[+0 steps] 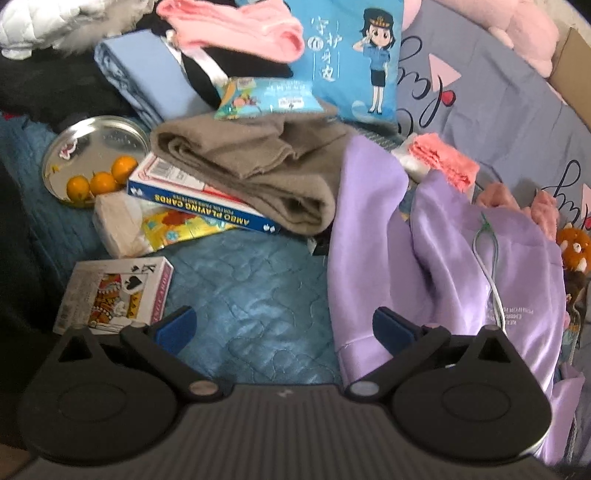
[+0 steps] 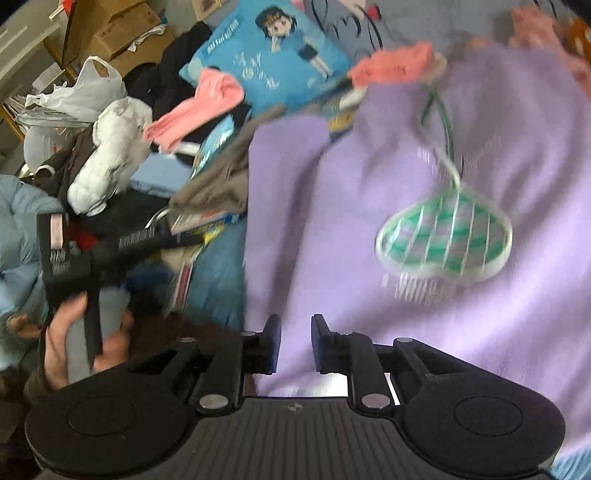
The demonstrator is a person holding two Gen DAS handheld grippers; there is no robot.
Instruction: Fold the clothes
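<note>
The lilac sweatshirt (image 1: 461, 266) lies crumpled on a blue quilt (image 1: 255, 295), a green-and-white heart print (image 2: 443, 236) on its front. The left gripper (image 1: 284, 326) hangs released over bare quilt, its fingers spread wide, the sweatshirt's edge just beside its right finger. The right gripper (image 2: 295, 343) sits low at the sweatshirt's hem with its fingers drawn near but a gap showing; the view is blurred, and I cannot tell whether cloth is pinched.

Clutter crowds the left side. A folded brown cloth (image 1: 251, 173) rests on a blue box (image 1: 199, 203) reading "AMBO PLAYING CARDS". A card pack (image 1: 114, 291) showing the king of spades lies just beside the left finger. Three oranges (image 1: 103, 181) sit on a round tray (image 1: 92, 155). Behind, a blue cushion (image 1: 351, 59) bears a uniformed cartoon girl and Chinese characters, beside pink cloth (image 1: 236, 26). A coral cloth (image 1: 443, 158) touches the sweatshirt's top. Small print on the sweatshirt is too blurred to read.
</note>
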